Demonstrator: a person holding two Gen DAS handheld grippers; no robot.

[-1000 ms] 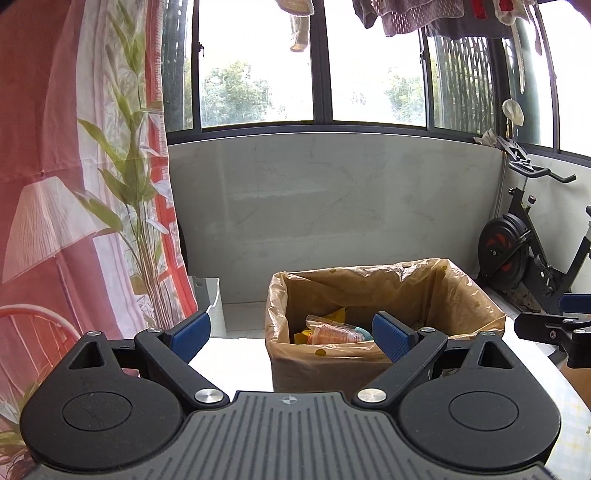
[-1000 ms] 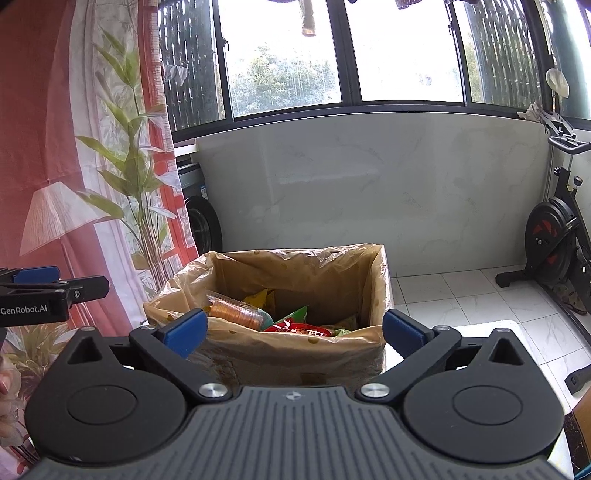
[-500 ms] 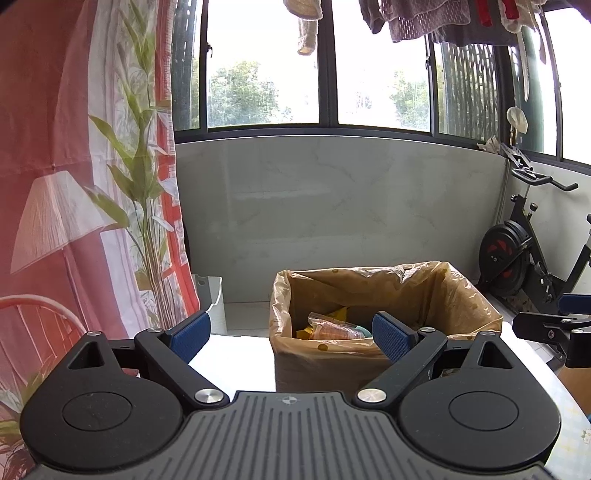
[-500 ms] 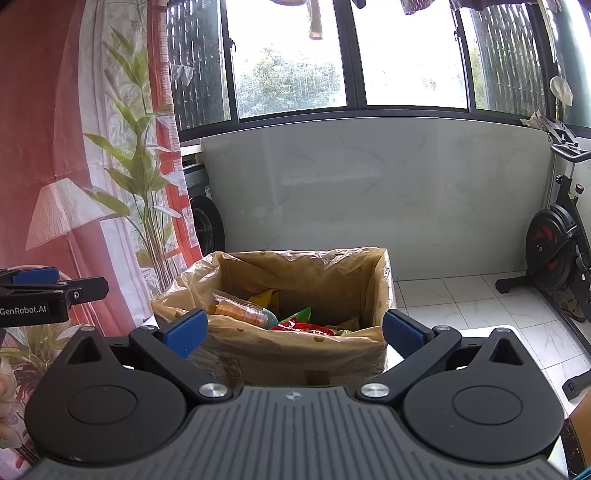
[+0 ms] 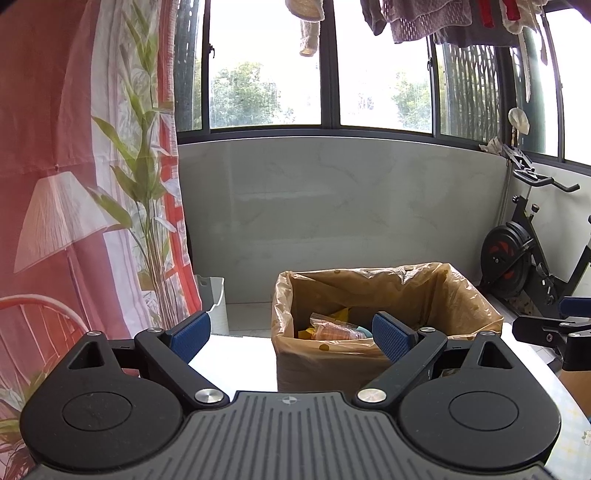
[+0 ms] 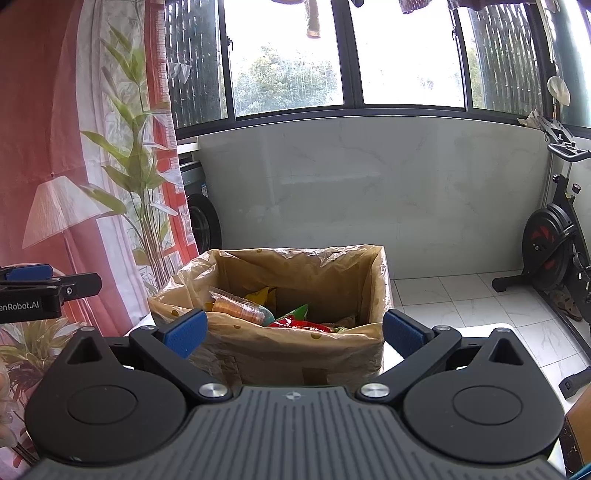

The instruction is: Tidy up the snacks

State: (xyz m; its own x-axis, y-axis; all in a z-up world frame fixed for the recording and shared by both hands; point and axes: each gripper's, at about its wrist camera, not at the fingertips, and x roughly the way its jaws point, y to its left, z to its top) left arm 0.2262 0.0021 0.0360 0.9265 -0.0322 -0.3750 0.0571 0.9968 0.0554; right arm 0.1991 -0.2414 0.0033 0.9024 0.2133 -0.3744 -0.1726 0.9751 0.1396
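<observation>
From the left wrist view, we see the box [image 5: 384,332] sitting lower in the picture than a second ago, and more of the window and the hanging laundry [image 5: 443,22] shows above it, so our view has tipped upward a little. Our left claw [image 5: 291,334] is spread as wide as it was then, its ribbed blue pads [image 5: 190,334] apart and holding nothing. The box is brown cardboard, square-cornered, lined with a thin, crinkled, tan plastic bag [image 5: 476,306] folded over its rim. It stands on the white worktop [image 5: 236,358] ahead of the claw. Inside we make out a clear wrapper of round orange biscuits [image 5: 334,330] and a yellow packet behind it. The other claw's black tip shows at the right edge.

From the right wrist view, the box [image 6: 295,350] has likewise dropped in the picture and looks nearer than a second ago. Our right claw [image 6: 293,332] is fully spread and empty, its pads framing the box. Here the snacks lie in a loose heap: the sleeve of biscuits [image 6: 240,308], a glossy red packet [image 6: 299,325], a green one [image 6: 295,314] and a yellow one [image 6: 262,295]. Beyond are a smooth marbled wall panel, pale floor tiles and a black exercise bike [image 6: 550,240].
</observation>
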